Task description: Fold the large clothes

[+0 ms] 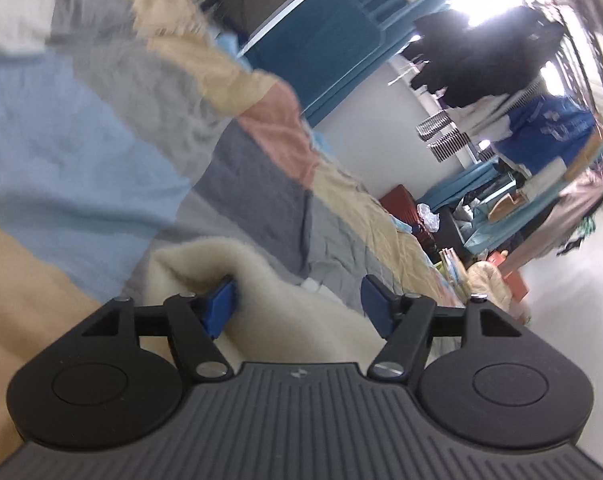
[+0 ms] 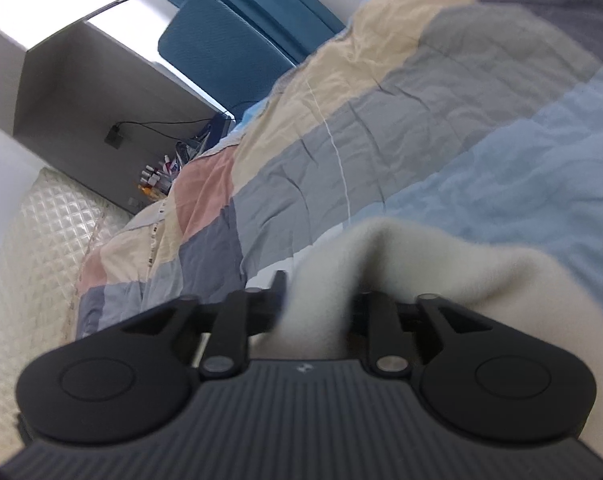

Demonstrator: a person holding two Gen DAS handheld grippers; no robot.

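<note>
A cream fleece garment (image 1: 269,300) lies on a patchwork bedspread (image 1: 113,140). In the left wrist view my left gripper (image 1: 297,304) is open, its blue pads (image 1: 221,306) wide apart, with the fleece lying between them. In the right wrist view my right gripper (image 2: 321,300) has a thick fold of the same cream fleece (image 2: 381,264) between its fingers (image 2: 277,284). The fingertips are partly hidden by the fabric, and the jaws look closed on the fold.
The bedspread (image 2: 381,120) covers the bed. A teal headboard (image 2: 217,48), a grey nightstand (image 2: 81,92) with small bottles (image 2: 153,180), a white quilted mattress side (image 2: 41,240), a clothes rack with hanging garments (image 1: 501,80) and cluttered shelves (image 1: 493,216) stand around the bed.
</note>
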